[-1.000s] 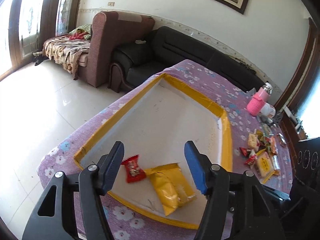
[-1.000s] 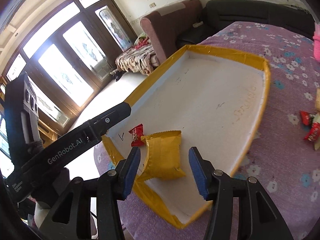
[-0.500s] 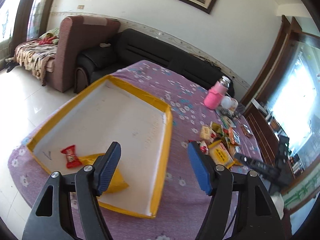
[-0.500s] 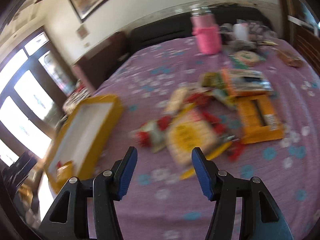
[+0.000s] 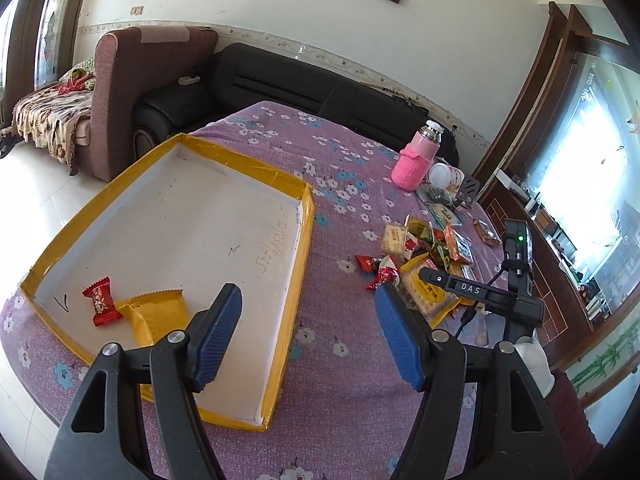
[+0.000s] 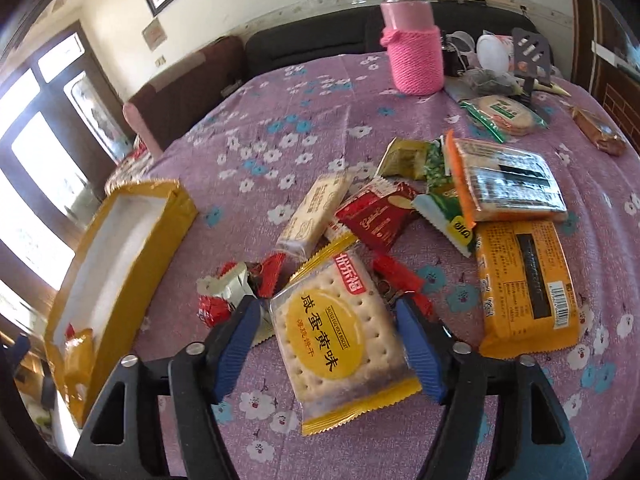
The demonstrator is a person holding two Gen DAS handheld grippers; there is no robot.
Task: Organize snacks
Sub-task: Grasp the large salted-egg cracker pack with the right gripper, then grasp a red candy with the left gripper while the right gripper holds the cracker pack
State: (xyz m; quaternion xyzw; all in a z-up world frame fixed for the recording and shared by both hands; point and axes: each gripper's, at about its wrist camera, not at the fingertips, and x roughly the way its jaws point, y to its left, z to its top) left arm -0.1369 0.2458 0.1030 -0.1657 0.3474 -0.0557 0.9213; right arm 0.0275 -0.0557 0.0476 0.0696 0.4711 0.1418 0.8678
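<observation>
A yellow-rimmed white tray (image 5: 296,240) lies on the purple flowered tablecloth and holds a red candy (image 5: 101,301) and a yellow packet (image 5: 160,312). It also shows in the right wrist view (image 6: 132,240). My left gripper (image 5: 308,334) is open and empty above the tray's near right corner. My right gripper (image 6: 326,340) is open, with its fingers on either side of a yellow salted-egg cracker pack (image 6: 340,344) lying in a pile of snacks (image 6: 440,208); I cannot tell if the pads touch it. The right gripper's body (image 5: 480,292) shows in the left wrist view over the pile.
A pink knitted-sleeve bottle (image 6: 412,40) stands at the far side of the table, with a white lidded jar (image 6: 494,52) and small items beside it. An orange pack (image 6: 524,284) lies right of the crackers. A black sofa (image 5: 280,80) stands behind the table.
My right gripper has swung from the tray to the snack pile and come down around the cracker pack. My left gripper has pulled back and turned right, away from over the tray's snacks.
</observation>
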